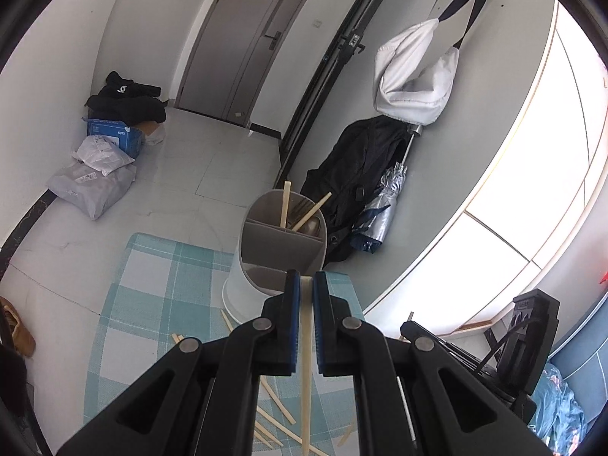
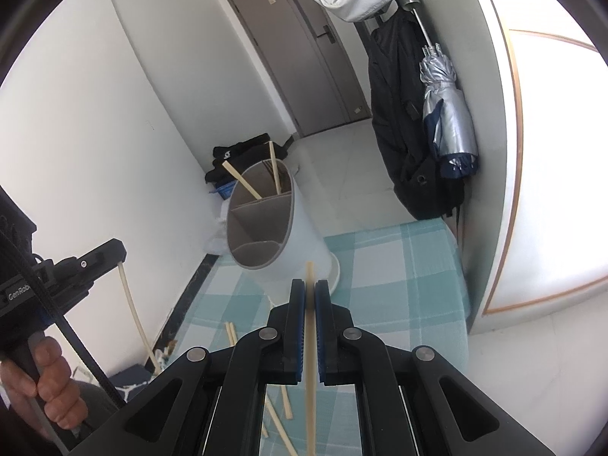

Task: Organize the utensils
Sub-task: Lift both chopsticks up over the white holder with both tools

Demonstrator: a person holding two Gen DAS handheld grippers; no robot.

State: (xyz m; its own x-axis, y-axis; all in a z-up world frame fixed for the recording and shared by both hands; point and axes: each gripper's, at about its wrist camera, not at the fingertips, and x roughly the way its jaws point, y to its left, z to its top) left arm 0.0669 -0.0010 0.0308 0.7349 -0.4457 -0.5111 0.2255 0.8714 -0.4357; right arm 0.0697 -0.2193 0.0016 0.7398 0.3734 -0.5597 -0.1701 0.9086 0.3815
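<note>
A white utensil holder [image 1: 281,254] [image 2: 273,228] with grey divided compartments stands on a blue checked table [image 1: 159,296] [image 2: 399,277]. Its far compartment holds two chopsticks [image 1: 285,205] [image 2: 243,184] and some metal utensils. My left gripper [image 1: 306,279] is shut on a pale chopstick [image 1: 306,361], just in front of the holder. My right gripper [image 2: 309,287] is shut on another pale chopstick [image 2: 310,342], also near the holder's base. In the right wrist view the left gripper [image 2: 114,254] appears at the left, held by a hand [image 2: 49,383], its chopstick [image 2: 133,315] hanging down.
Several loose chopsticks [image 1: 273,414] [image 2: 281,410] lie on the table under the grippers. Beyond the table are parcels and a blue box [image 1: 106,152] on the floor, a grey door [image 1: 250,38], and a dark coat [image 1: 353,174] and folded umbrella [image 1: 383,205] on the wall.
</note>
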